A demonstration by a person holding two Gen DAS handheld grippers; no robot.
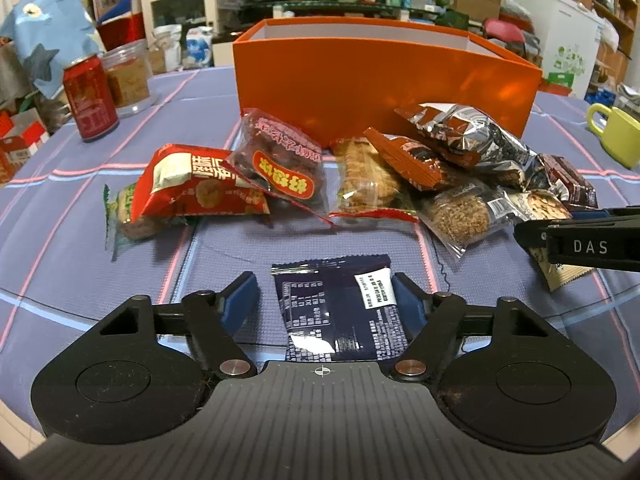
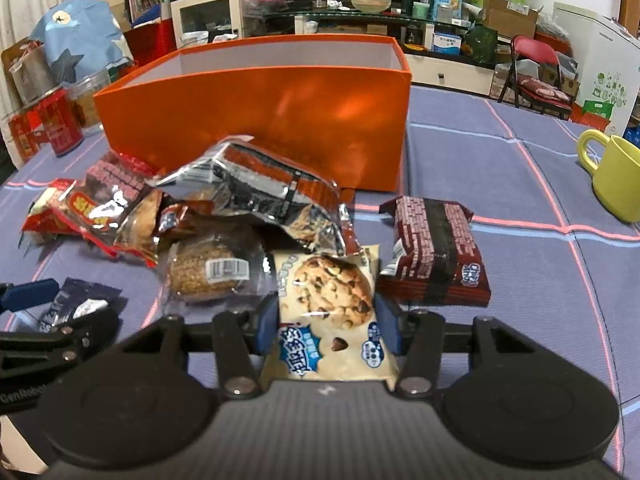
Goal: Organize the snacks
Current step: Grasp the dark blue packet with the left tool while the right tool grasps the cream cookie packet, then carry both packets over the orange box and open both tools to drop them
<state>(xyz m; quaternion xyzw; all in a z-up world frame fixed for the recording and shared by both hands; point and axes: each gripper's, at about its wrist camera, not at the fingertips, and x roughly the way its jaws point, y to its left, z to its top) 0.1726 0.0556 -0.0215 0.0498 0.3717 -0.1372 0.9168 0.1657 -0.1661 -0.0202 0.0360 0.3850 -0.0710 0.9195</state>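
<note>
Left gripper [image 1: 324,292] first: my blue pads straddle the dark blue packet [image 1: 340,312], which lies flat on the purple tablecloth [image 1: 80,248]; the right pad touches its edge, the left pad stands just clear, so I call the jaws apart, not clamped. From that gripper the snack pile [image 1: 360,176] runs from 11 to 1 o'clock, and the orange box [image 1: 384,84] stands behind it at 12 o'clock, open-topped; only pale inner walls show, and I cannot tell what is in it. At 10 o'clock a red can [image 1: 90,98] stands beside a clear jar [image 1: 128,78] of brown contents. At 2 o'clock sits a yellow-green mug [image 1: 620,136], its inside hidden. On my right gripper [image 2: 326,330], both pads press the sides of the cookie packet [image 2: 332,312], clamped, with the packet's far end tucked under the silver bag [image 2: 256,196] at 12 o'clock. A dark red packet [image 2: 436,252] lies just beside it at 1 o'clock.
</note>
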